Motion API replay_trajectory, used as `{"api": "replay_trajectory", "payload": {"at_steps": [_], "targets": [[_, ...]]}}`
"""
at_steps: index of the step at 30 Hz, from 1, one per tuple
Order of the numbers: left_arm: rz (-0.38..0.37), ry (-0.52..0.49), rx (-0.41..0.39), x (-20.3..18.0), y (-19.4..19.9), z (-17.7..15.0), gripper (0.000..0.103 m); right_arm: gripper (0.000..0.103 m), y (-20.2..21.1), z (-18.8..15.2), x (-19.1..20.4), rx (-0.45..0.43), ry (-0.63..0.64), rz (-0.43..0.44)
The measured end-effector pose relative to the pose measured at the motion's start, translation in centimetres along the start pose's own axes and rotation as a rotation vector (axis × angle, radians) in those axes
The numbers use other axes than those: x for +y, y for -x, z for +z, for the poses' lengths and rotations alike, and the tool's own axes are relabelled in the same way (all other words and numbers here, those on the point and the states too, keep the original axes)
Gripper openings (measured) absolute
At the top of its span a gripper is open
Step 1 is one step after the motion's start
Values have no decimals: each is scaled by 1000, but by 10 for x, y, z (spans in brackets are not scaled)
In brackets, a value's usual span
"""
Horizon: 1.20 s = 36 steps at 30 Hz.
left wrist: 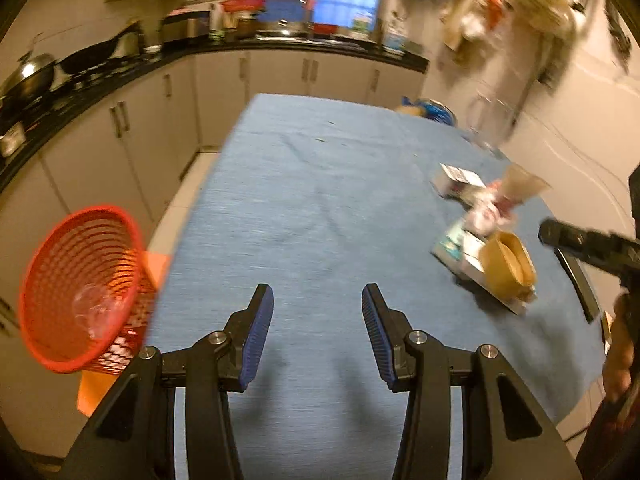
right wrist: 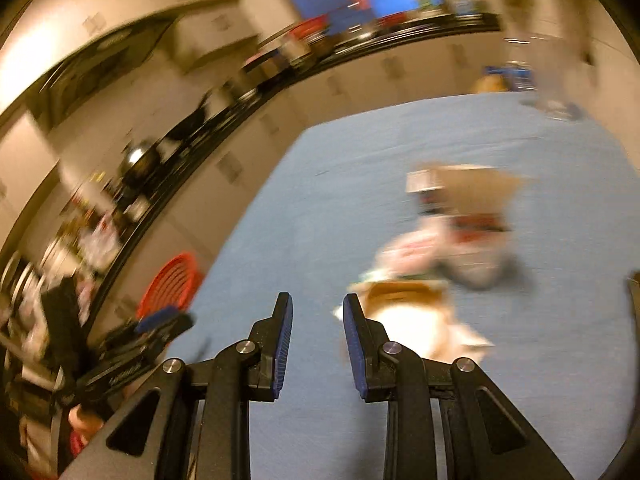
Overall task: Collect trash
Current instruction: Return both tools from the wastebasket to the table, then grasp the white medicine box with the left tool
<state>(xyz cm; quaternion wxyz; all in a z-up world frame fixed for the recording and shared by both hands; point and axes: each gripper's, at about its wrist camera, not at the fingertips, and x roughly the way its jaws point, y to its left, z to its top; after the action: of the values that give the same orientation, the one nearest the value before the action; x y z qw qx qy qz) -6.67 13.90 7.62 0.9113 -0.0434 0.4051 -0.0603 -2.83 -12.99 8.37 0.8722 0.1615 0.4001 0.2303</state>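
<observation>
A heap of trash lies on the right side of the blue-clothed table (left wrist: 304, 208): a brown paper cup (left wrist: 508, 268) on a flat carton (left wrist: 460, 252), crumpled wrappers (left wrist: 490, 210), a small white box (left wrist: 456, 180) and a clear plastic cup (left wrist: 520, 184). A red mesh basket (left wrist: 80, 288) stands off the table's left edge with a clear plastic piece inside. My left gripper (left wrist: 318, 304) is open and empty over the table. My right gripper (right wrist: 318, 312) is open and empty, just left of the blurred brown cup (right wrist: 404, 300). It also shows in the left wrist view (left wrist: 576, 240).
A black kitchen counter (left wrist: 120, 68) with a wok, pots and bottles runs along the left and back, over white cabinets. A blue bag (left wrist: 432, 110) sits past the table's far right corner. The red basket (right wrist: 172, 284) shows in the right view, which is motion-blurred.
</observation>
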Motion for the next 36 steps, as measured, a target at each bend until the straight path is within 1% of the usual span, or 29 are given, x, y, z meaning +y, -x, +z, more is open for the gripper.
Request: {"api": "replay_trajectory", "payload": {"at_steps": [1, 2, 6, 8, 10, 12, 14, 15, 18, 23, 26, 29, 31, 34, 36], "targets": [[-9, -10, 7, -6, -3, -1, 45, 28, 4, 1, -17, -7, -33, -36], [-17, -19, 14, -12, -6, -1, 45, 28, 4, 2, -29, -3, -63, -54], [-43, -57, 44, -36, -17, -4, 45, 28, -6, -3, -51, 36, -109, -55], [-51, -67, 53, -42, -19, -4, 45, 28, -15, -5, -50, 56, -100, -43], [-53, -76, 60, -47, -22, -4, 45, 26, -20, -8, -49, 61, -80, -49], [-54, -81, 64, -48, -23, -4, 45, 16, -27, -9, -46, 68, -52, -64], [-52, -85, 69, -50, -26, -4, 45, 11, -31, -10, -42, 70, -17, -98], [-53, -86, 70, -49, -26, -4, 45, 6, -32, -12, -45, 69, -5, -107], [-56, -89, 77, -51, -30, -2, 45, 3, -31, -14, -44, 64, 32, -151], [-82, -105, 87, -62, -32, 3, 45, 2, -8, -12, -48, 4, 19, -166], [-120, -120, 108, -76, -37, 8, 45, 2, 11, -9, -54, -37, 8, -172], [-156, -132, 123, -89, -43, 12, 45, 2, 25, -7, -61, -68, -10, -141], [-202, -131, 146, -98, -49, 14, 45, 2, 34, -9, -67, -90, -25, -150], [-271, -94, 199, -110, -61, 16, 45, 2, 44, -10, -76, -109, -50, -153], [-338, -34, 237, -115, -68, 17, 45, 2, 50, -12, -83, -119, -70, -150]]}}
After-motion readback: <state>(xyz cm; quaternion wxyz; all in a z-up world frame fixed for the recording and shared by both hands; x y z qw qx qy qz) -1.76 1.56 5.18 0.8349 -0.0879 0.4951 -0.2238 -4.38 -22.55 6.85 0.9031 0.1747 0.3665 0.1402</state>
